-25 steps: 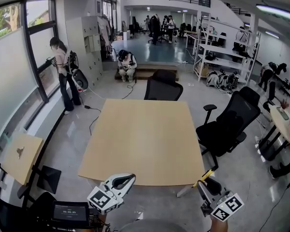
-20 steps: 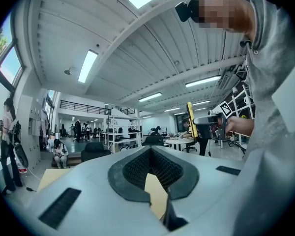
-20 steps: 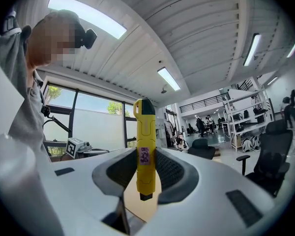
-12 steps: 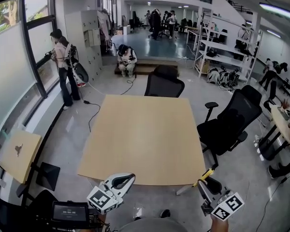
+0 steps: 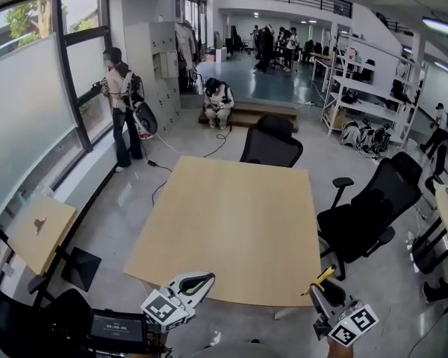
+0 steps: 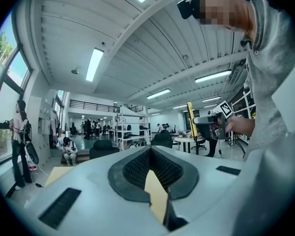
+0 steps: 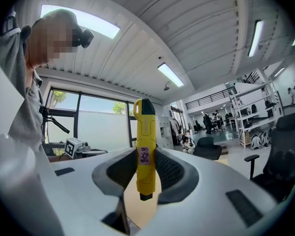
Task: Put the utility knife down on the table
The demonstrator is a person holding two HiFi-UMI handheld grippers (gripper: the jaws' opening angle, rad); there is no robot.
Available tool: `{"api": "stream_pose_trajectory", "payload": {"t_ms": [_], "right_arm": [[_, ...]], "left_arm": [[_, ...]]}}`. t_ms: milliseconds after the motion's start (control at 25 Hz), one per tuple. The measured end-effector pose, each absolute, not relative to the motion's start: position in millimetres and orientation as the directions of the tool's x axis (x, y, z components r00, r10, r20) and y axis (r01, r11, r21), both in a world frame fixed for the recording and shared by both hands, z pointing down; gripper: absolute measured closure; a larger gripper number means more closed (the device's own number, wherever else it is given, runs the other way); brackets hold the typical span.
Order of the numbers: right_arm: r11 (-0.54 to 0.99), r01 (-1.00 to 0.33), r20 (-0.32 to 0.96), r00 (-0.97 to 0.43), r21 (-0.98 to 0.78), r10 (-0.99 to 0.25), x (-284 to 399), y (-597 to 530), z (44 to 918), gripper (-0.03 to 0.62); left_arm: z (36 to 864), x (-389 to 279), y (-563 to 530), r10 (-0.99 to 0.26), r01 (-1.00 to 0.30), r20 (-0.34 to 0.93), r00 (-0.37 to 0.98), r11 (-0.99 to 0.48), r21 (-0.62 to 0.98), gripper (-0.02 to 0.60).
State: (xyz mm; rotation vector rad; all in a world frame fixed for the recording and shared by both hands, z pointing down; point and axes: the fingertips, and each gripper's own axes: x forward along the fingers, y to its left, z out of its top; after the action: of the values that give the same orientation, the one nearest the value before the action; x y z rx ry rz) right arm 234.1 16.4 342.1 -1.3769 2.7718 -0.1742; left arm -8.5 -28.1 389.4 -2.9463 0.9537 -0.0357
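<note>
Left gripper [image 5: 201, 281]: lower centre-left of head view, tips pointing up-right, jaws together, nothing between them.
Right gripper [image 5: 315, 290]: lower right of head view, tips pointing up-left, jaws clamped on utility knife [image 7: 145, 146], which stands upright between pads.
Right hand [image 6: 238, 126]: gripping rear of right gripper.

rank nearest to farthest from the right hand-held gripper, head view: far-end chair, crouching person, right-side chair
1. Right-side chair, beside the table's right edge.
2. Far-end chair, across the table.
3. Crouching person, farther back, beyond that chair.
</note>
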Motion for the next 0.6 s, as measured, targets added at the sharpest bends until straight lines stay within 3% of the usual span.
{"api": "stream_pose_trajectory", "payload": {"t_ms": [600], "right_arm": [[0.656, -0.749, -0.022, -0.657, -0.096, -0.753, 328, -32, 334, 0.477]], "left_arm": [[383, 83, -59, -0.642, -0.641, -0.009, 0.766, -0.764, -0.074, 0.577]]}}
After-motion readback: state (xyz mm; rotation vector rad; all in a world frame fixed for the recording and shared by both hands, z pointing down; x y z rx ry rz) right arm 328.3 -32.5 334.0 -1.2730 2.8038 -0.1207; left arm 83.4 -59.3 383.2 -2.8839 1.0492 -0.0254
